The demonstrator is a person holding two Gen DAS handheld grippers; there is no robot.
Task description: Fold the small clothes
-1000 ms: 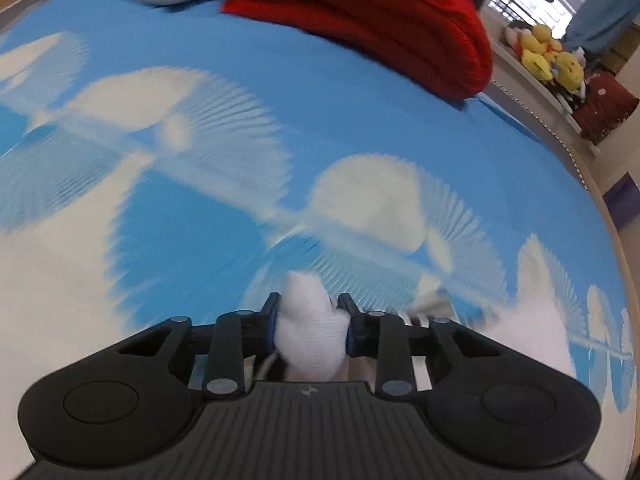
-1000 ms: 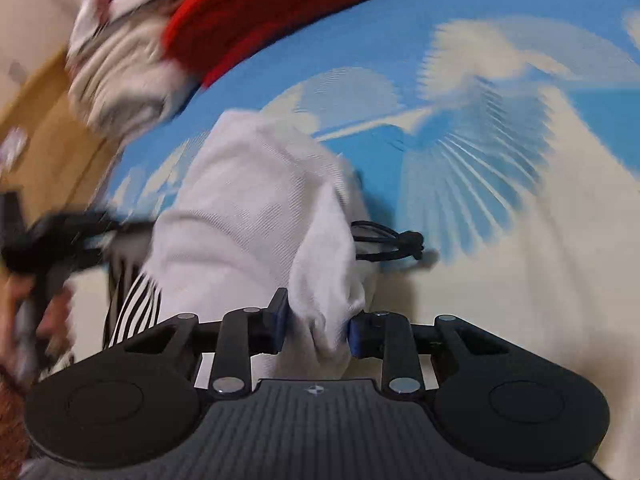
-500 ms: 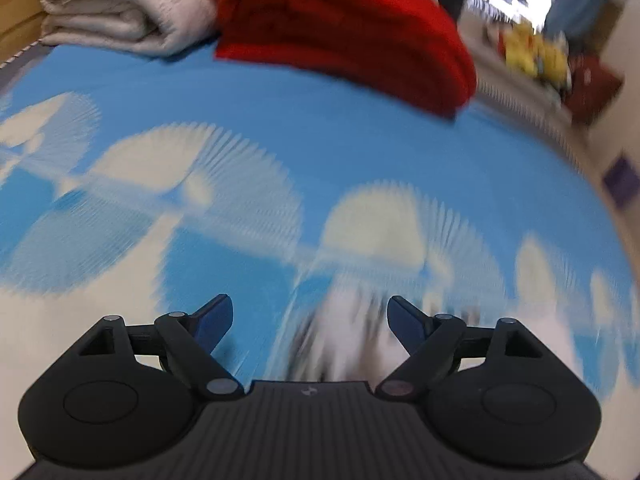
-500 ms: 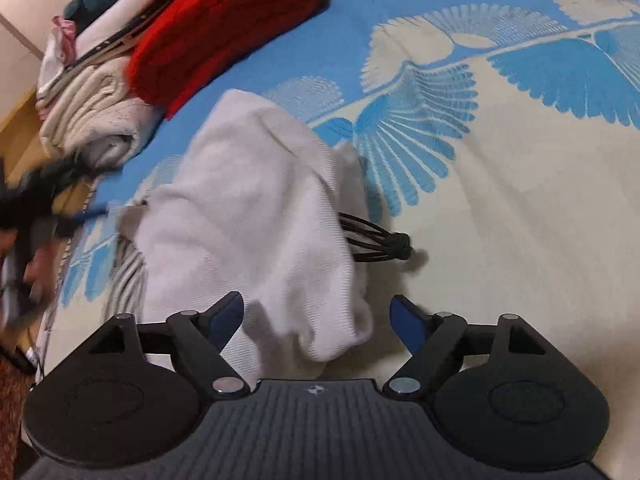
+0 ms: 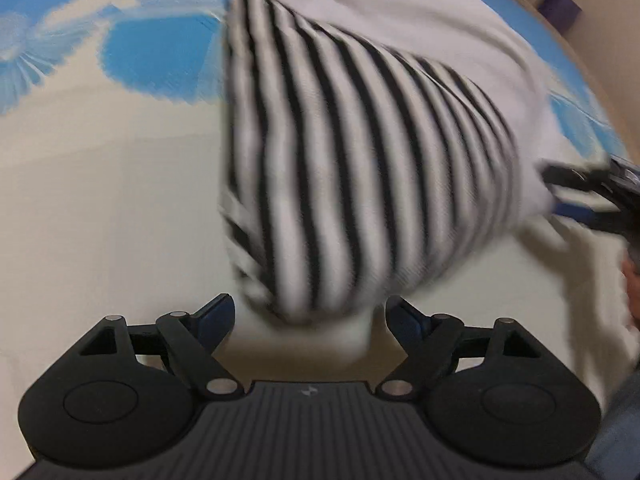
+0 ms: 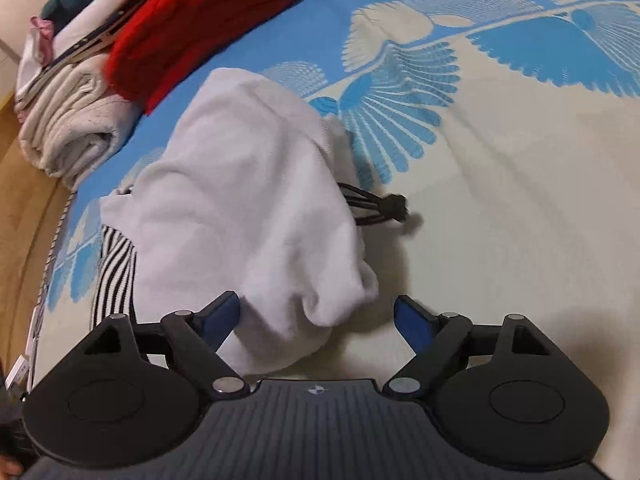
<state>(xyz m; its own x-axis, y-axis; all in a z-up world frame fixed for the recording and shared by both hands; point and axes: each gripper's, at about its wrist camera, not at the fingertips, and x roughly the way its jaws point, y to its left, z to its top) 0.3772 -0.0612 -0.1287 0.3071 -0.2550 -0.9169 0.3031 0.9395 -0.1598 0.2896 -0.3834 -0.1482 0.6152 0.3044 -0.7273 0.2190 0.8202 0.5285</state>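
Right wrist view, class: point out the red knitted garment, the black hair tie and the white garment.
red knitted garment [image 6: 200, 20], right wrist view, middle of its folded top.
black hair tie [image 6: 394, 203], right wrist view, its knot.
white garment [image 6: 248, 200], right wrist view, its middle.

Bed cover [image 6: 500, 240] blue-cream, fan print; wooden surface [image 6: 24, 208] alongside, possibly floor; light even.

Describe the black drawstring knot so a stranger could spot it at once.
Start at the blue and cream bedspread, then find the white garment lying in its middle. The black drawstring knot pokes out from that garment's right edge onto cream fabric, the only thin dark cord among soft folded clothes.
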